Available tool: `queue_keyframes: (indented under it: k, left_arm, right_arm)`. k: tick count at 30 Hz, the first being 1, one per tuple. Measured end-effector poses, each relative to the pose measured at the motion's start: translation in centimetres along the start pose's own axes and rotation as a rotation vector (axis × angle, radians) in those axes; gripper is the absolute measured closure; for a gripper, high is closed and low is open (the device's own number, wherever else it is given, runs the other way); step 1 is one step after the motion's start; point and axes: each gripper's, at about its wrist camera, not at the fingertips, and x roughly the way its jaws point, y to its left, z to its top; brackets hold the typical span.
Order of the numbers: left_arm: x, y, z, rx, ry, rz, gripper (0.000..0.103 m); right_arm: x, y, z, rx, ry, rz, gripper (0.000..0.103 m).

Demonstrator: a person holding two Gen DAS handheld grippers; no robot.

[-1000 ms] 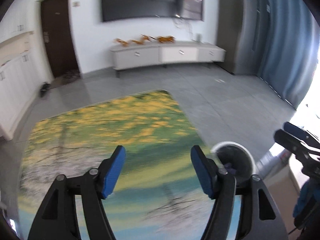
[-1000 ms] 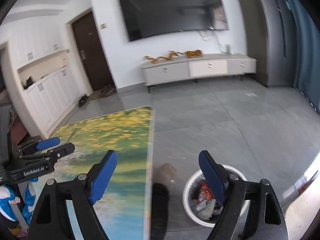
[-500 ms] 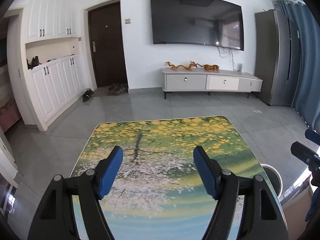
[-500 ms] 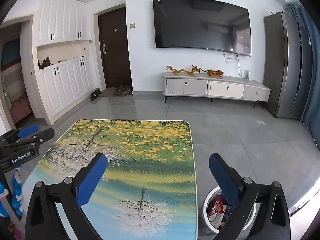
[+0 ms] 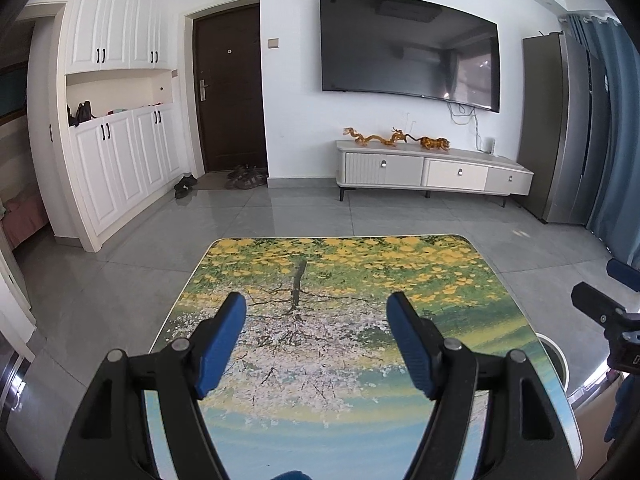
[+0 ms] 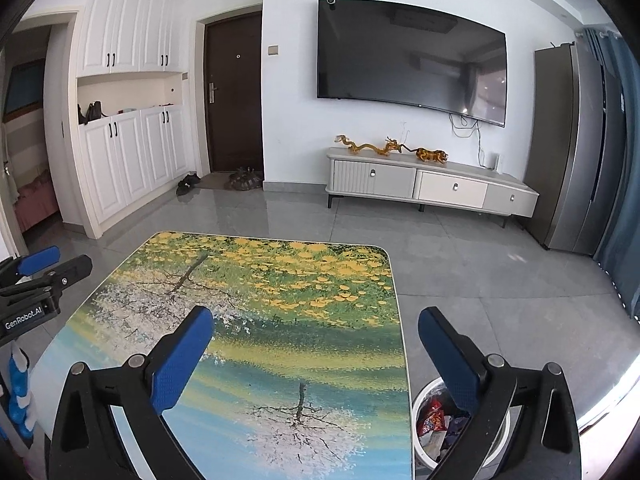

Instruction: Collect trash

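My left gripper [image 5: 316,300] is open with nothing between its blue pads, held over the table [image 5: 340,344], whose top bears a printed tree picture. My right gripper [image 6: 316,316] is open very wide and also holds nothing; it hangs over the table's [image 6: 280,340] right part. A white bin [image 6: 420,456] stands on the floor by the table's right edge, partly behind my right finger, with a red wrapper [image 6: 430,420] and other trash inside. In the left wrist view only the bin's rim [image 5: 556,356] shows. No trash shows on the tabletop.
Across the grey tiled floor a low TV cabinet [image 6: 432,188] stands under a wall TV. A grey fridge [image 6: 568,152] and blue curtain are at the right. White cupboards [image 6: 128,160], a dark door and shoes [image 6: 188,182] are at the left.
Both views have swung left from the bin and levelled out over the table. The right jaws have spread wider. The bin has slid from between the right fingers to the lower right.
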Motion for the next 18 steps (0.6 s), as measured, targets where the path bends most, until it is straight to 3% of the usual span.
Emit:
queue_keyframes:
  k: [18]
  left_arm:
    - [-0.49, 0.54, -0.72, -0.025, -0.041, 0.053, 0.024]
  right_arm:
    - [-0.11, 0.58, -0.34, 0.009, -0.060, -0.056, 0.000]
